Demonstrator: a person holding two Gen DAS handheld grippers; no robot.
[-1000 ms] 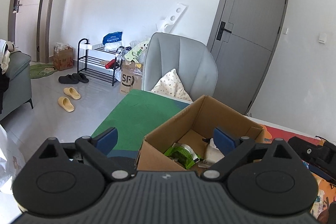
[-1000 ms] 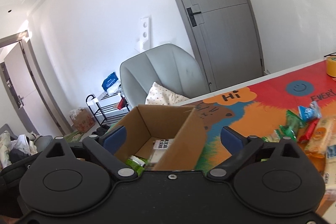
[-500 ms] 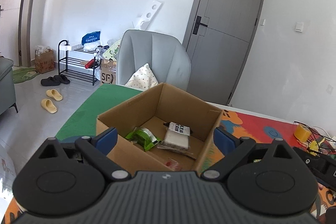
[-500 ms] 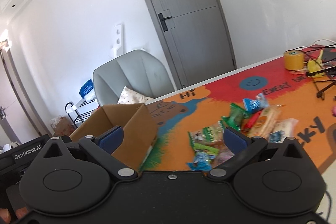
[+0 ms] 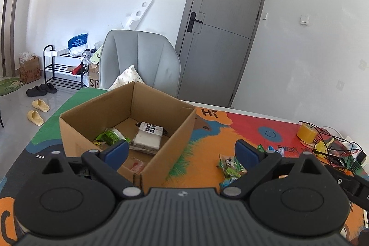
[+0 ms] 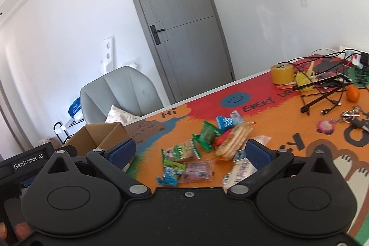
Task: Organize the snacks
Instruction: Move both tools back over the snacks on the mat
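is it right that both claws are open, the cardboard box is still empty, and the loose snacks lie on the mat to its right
Not quite: the cardboard box is not empty. The left wrist view shows a green packet and a white packet already lying inside it. The rest holds: the left claw and the right claw are both open, and the loose snacks lie on the mat to its right.

Black left tool (image 5: 181, 150) and right tool (image 6: 191, 151) have blue pads.
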